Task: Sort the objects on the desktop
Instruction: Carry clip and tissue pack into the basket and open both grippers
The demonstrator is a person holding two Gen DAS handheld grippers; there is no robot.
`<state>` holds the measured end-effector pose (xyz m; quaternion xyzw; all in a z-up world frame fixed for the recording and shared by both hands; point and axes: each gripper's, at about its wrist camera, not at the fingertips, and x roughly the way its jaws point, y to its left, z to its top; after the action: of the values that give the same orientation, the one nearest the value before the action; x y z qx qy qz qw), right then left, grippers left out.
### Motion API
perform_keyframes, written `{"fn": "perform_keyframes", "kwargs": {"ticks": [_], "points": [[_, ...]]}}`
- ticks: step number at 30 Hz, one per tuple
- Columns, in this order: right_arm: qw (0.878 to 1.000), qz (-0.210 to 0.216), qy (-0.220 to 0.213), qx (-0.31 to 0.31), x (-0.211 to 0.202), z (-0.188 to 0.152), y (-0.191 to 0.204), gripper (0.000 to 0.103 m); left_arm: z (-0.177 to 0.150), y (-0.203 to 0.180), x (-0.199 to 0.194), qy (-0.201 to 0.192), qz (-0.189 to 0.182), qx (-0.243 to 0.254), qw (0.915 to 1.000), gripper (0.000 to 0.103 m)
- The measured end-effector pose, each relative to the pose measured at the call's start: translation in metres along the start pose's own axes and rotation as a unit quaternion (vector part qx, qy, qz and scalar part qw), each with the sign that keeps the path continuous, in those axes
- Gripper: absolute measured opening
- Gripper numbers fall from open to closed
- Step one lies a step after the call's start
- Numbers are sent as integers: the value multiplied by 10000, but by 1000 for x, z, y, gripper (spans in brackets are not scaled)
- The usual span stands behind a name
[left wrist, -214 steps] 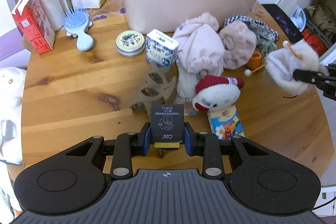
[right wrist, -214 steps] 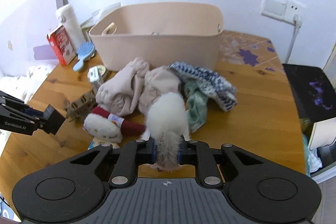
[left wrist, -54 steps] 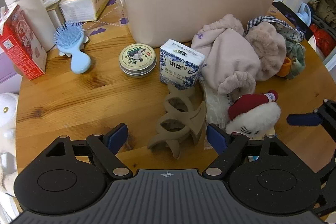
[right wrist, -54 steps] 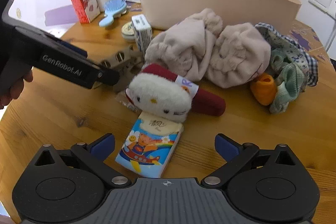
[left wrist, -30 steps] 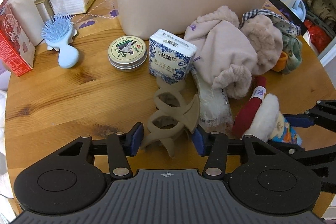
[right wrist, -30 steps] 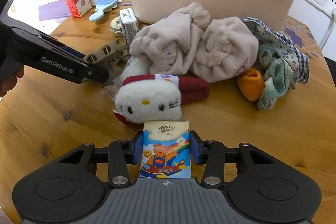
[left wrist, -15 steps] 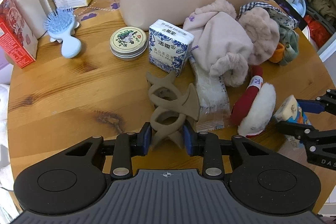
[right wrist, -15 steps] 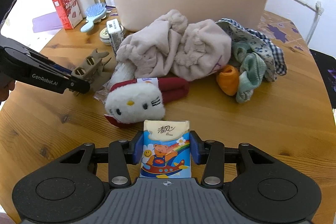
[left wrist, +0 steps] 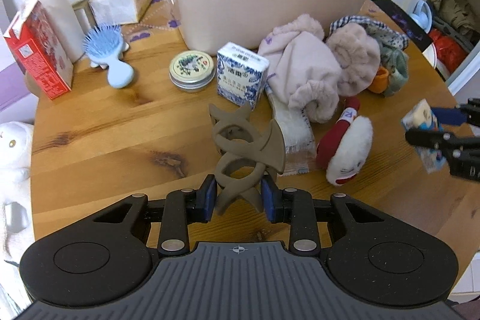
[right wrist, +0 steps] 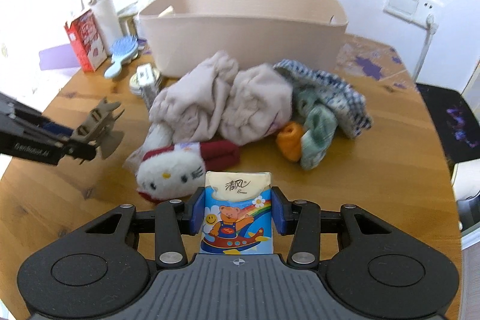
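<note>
- Left wrist view: your left gripper (left wrist: 239, 198) is pinching the taupe, looping hair claw (left wrist: 244, 153), raised above the near table (left wrist: 99, 137).
- Right wrist view: your right gripper (right wrist: 238, 213) is clamping a cartoon-bear tissue pack (right wrist: 237, 215), near the Hello Kitty plush (right wrist: 171, 171).

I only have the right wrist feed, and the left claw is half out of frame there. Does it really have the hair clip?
Observer: Yes. The left wrist view shows the left claw shut on the hair clip, with a pad on each side of its lower loop.
Operator: And the narrow box by the tin? I only see it edge-on.
Observer: It is a blue-and-white box with printed text, standing upright with its broad front toward the left claw.
</note>
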<state>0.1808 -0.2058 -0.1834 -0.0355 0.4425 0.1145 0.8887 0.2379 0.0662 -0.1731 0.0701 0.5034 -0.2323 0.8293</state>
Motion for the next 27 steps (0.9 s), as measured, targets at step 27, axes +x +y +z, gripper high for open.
{"fn": "perform_keyframes", "kwargs": {"ticks": [27], "points": [[9859, -354, -1597, -347, -49, 91, -31, 42, 80, -14, -75, -1241, 270, 97, 9919, 32]]}}
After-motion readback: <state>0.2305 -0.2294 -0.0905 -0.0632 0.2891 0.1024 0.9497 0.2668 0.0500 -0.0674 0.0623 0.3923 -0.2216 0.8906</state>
